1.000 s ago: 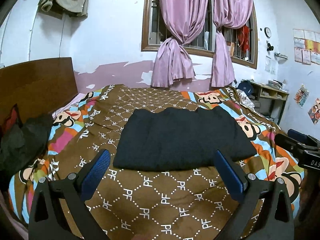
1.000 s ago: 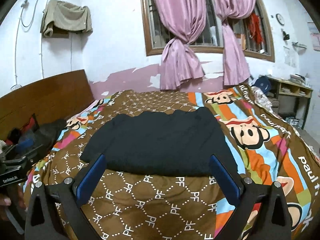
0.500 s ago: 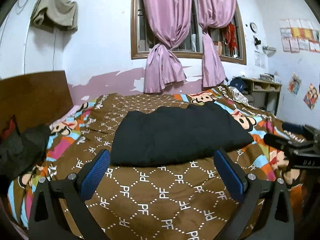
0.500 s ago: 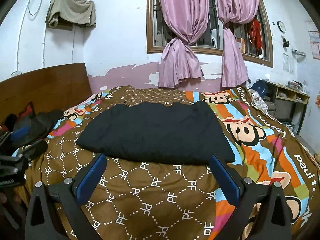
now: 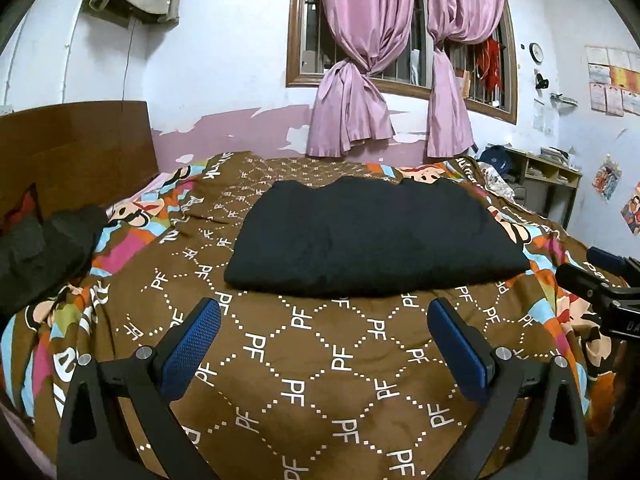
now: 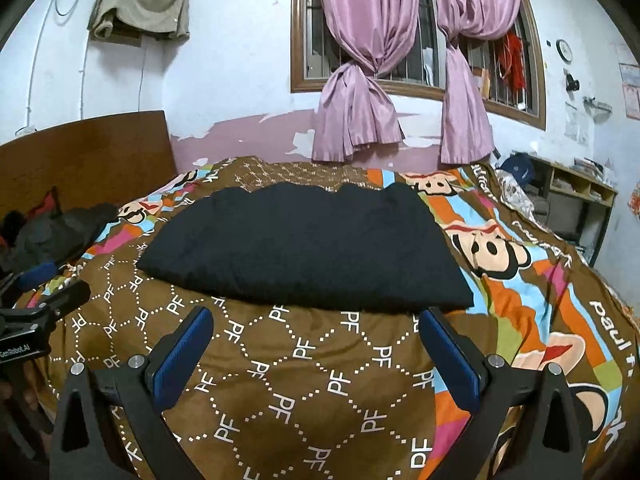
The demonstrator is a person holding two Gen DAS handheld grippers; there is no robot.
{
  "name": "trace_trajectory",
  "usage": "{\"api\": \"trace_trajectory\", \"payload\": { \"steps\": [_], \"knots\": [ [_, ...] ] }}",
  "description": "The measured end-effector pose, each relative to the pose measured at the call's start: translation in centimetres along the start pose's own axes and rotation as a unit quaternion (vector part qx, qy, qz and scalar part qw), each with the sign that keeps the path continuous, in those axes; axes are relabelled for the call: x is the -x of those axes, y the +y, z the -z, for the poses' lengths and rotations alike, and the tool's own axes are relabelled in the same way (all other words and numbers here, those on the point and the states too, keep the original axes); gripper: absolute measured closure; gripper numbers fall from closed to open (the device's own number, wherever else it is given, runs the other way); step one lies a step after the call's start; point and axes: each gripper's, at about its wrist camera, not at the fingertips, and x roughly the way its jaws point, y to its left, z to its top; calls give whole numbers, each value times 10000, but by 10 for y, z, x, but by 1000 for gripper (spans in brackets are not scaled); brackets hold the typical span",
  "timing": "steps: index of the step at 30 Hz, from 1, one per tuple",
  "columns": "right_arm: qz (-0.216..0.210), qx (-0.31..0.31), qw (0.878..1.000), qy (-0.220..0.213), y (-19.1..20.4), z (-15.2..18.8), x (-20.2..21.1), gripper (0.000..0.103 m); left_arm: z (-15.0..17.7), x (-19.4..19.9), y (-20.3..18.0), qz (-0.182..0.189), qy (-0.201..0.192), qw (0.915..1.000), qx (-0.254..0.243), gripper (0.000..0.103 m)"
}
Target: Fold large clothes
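**Black garment folded flat on the bed, both claws standing off**

Black and thick-looking, the garment (image 5: 372,240) lies in the middle of the bed (image 5: 320,360), on a brown quilt printed with white letters and cartoon monkeys. From where I stand it reads as a wide, tidy slab: the near edge is rounded like a fold, the far edge is wavy, and no sleeve or loose flap shows anywhere. I would judge that at least one fold is done, maybe more; how many layers are stacked there I cannot tell.

Neither claw is touching it. The left claw (image 5: 324,344) hovers over bare quilt just short of the near edge, its blue pads spread wide with nothing between them. The right claw (image 6: 316,348) hangs likewise, spread and empty, its right fingertip close to the garment's near right corner.

What may be left is one more fold across the width, since the slab is still much wider than deep, or nothing at all if this shape is the goal. A dark heap of other clothes (image 5: 44,248) sits by the headboard (image 5: 80,148), possibly waiting its turn.
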Motion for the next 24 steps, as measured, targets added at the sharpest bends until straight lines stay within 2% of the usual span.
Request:
{"api": "trace_trajectory", "payload": {
  "steps": [5, 24],
  "knots": [
    [18, -134, 9999, 99, -4, 1, -7, 0, 1, 1, 5, 10, -27, 9999, 147, 2],
    [65, -278, 9995, 163, -11, 0, -8, 0, 3, 1, 7, 7, -32, 9999, 110, 2]
  ]
}}
